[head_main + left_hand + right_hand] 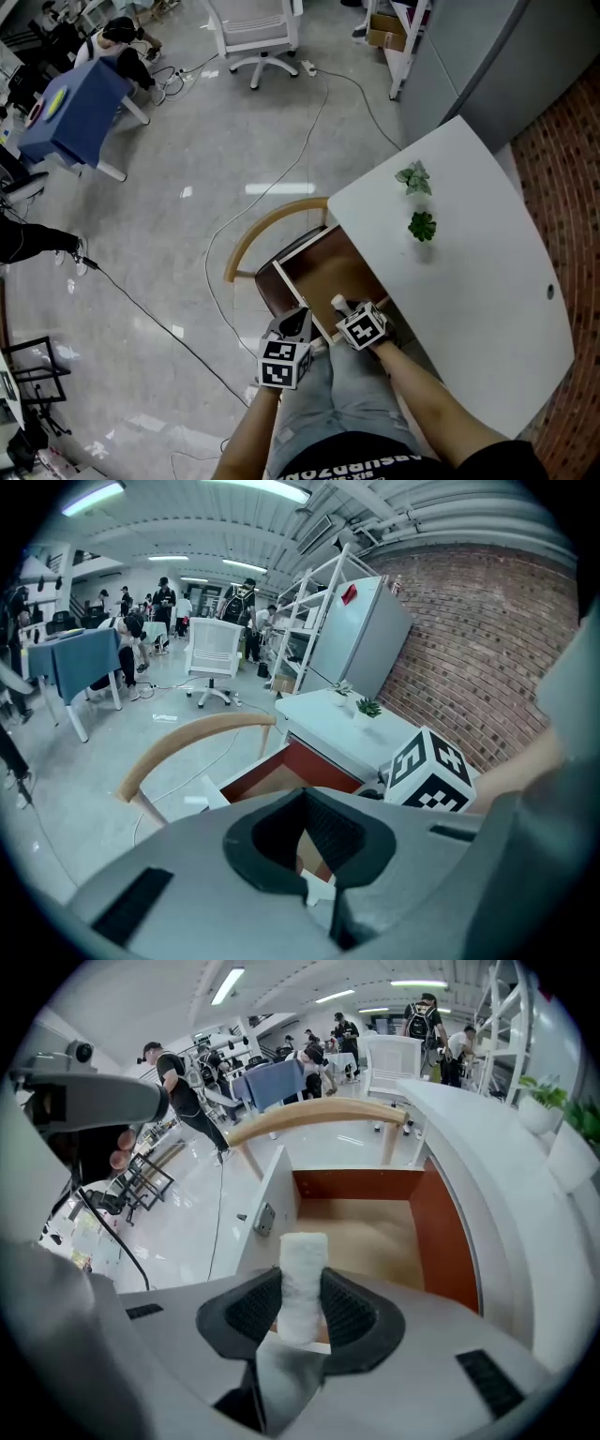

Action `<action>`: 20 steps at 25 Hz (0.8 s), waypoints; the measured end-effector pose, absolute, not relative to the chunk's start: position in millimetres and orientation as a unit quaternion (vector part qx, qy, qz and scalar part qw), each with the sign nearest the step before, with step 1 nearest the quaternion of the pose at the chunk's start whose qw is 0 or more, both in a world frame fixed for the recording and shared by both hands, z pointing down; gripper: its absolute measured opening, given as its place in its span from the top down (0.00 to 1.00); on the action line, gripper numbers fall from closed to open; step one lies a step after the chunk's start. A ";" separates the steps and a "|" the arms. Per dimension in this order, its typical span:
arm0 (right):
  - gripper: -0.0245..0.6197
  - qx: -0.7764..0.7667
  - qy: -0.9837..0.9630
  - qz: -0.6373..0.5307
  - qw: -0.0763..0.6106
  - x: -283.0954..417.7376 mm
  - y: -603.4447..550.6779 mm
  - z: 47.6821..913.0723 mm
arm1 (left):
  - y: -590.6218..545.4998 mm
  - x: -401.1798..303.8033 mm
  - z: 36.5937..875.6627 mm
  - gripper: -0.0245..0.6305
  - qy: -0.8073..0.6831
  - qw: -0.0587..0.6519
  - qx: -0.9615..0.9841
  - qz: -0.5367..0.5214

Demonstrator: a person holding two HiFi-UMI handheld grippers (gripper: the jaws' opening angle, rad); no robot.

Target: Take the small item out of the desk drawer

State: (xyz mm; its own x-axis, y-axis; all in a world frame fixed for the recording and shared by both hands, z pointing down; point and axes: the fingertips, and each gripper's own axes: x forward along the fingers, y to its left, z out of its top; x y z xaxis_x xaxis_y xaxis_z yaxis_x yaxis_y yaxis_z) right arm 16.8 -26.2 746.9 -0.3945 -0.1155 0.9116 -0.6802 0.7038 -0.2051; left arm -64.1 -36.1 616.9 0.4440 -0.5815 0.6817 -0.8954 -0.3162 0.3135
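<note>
A small white roll (304,1269) stands upright between the pads of my right gripper (303,1309), which is shut on it. It is held above the front of the open desk drawer (366,1232), whose light brown floor shows bare. In the head view the same roll (337,302) pokes out ahead of the right gripper (341,309), over the drawer (328,267). My left gripper (302,323) sits at the drawer's white front edge (316,890). Its jaws stand narrow around that edge (314,860).
The white desk (469,253) carries two small potted plants (413,177) (422,225). A wooden chair with a curved back (267,225) stands right in front of the drawer. Cables run across the grey floor (281,178). People and furniture stand far behind.
</note>
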 end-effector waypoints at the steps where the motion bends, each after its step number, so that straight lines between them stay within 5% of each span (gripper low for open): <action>1: 0.76 0.255 -0.786 0.288 0.484 15.5 -26.4 742.0 | -36.3 -63.9 615.9 0.95 -0.474 0.341 0.779 0.230; 20: 0.76 0.279 -0.817 0.255 0.436 4.9 -22.5 673.5 | -27.5 -63.2 591.6 0.95 -0.469 0.329 0.789 0.220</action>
